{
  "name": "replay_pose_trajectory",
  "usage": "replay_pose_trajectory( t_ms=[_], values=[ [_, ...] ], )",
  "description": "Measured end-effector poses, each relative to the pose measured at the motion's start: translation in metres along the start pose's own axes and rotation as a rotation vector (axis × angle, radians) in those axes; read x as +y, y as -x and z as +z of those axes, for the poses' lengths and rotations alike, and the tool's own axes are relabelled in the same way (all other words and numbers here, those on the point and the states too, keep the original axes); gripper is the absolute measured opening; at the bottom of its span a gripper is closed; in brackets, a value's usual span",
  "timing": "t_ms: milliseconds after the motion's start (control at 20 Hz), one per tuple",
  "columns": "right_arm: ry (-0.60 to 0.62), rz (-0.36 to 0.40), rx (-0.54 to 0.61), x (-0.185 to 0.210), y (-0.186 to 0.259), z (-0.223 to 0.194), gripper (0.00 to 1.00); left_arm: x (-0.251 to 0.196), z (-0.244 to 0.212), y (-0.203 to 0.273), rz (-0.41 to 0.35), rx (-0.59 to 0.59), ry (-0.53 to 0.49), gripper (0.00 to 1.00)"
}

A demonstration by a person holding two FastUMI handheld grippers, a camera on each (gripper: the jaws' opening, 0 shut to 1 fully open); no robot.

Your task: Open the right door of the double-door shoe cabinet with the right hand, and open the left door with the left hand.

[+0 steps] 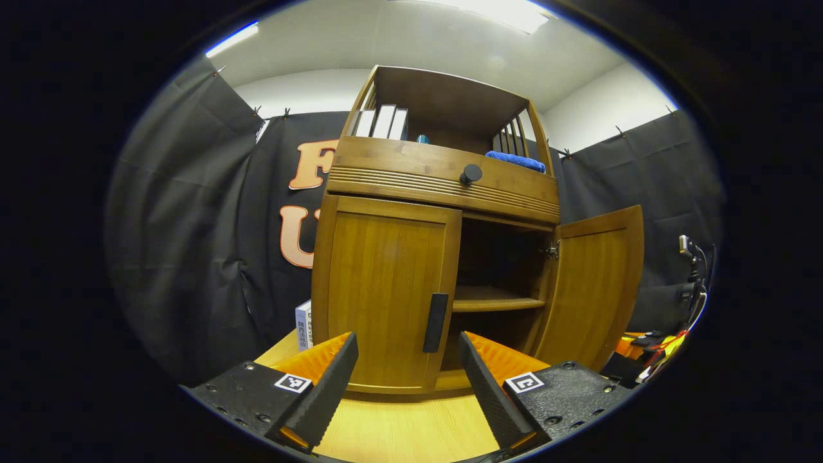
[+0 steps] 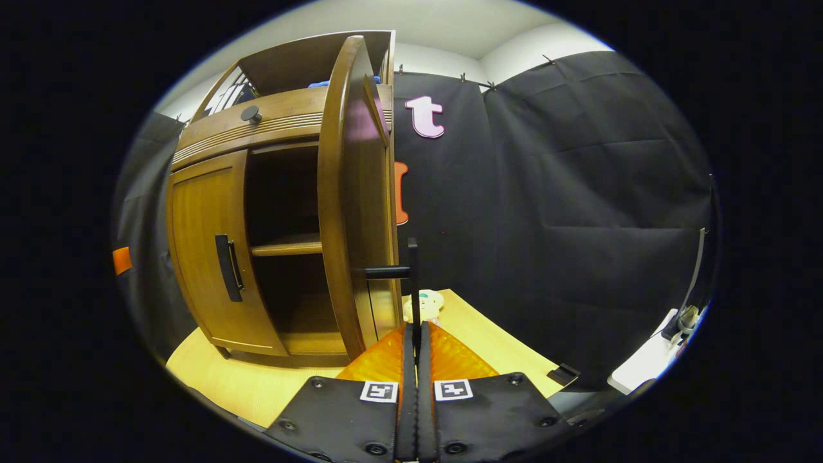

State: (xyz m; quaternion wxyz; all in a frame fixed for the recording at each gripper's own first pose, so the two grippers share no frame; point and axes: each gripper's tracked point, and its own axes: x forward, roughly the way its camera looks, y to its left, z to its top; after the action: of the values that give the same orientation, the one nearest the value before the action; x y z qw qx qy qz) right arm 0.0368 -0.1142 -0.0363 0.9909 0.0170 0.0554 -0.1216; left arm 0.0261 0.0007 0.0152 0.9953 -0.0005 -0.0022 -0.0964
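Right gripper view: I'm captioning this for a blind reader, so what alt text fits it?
The right gripper is shut on the right door's handle, with the right door swung wide open off a wooden shoe cabinet. The left door is closed, and shelves show in the open half.

Both views face the cabinet [image 1: 411,257] closely, the right seemingly obliquely.

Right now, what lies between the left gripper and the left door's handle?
In the left gripper view, only bare tabletop separates the open left gripper from the left door; its handle stands just beyond the fingers.
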Motion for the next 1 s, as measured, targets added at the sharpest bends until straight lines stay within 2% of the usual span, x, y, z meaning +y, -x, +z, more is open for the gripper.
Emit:
replay_pose_trajectory(
  t_ms=[300,500,650,700,750,1000],
  values=[
    [-0.007,0.054,0.012,-0.018,-0.002,0.001,0.07,-0.021,-0.003,-0.015,0.037,-0.005,-0.011,0.92],
    [-0.001,0.054,0.012,-0.040,0.001,0.003,0.08,-0.043,-0.003,-0.021,0.041,-0.013,-0.018,0.92],
    [-0.001,0.021,0.004,-0.066,0.003,0.005,0.08,-0.055,-0.004,-0.028,0.042,-0.016,-0.019,0.92],
    [-0.001,0.007,0.001,-0.077,0.004,0.006,0.07,-0.058,-0.004,-0.029,0.042,-0.017,-0.019,0.95],
    [-0.001,-0.008,0.000,-0.086,0.006,0.006,0.07,-0.062,-0.004,-0.030,0.041,-0.018,-0.022,0.92],
    [0.023,-0.083,-0.013,-0.119,0.017,0.009,0.08,-0.066,-0.005,-0.042,0.033,-0.009,-0.030,0.92]
  ],
)
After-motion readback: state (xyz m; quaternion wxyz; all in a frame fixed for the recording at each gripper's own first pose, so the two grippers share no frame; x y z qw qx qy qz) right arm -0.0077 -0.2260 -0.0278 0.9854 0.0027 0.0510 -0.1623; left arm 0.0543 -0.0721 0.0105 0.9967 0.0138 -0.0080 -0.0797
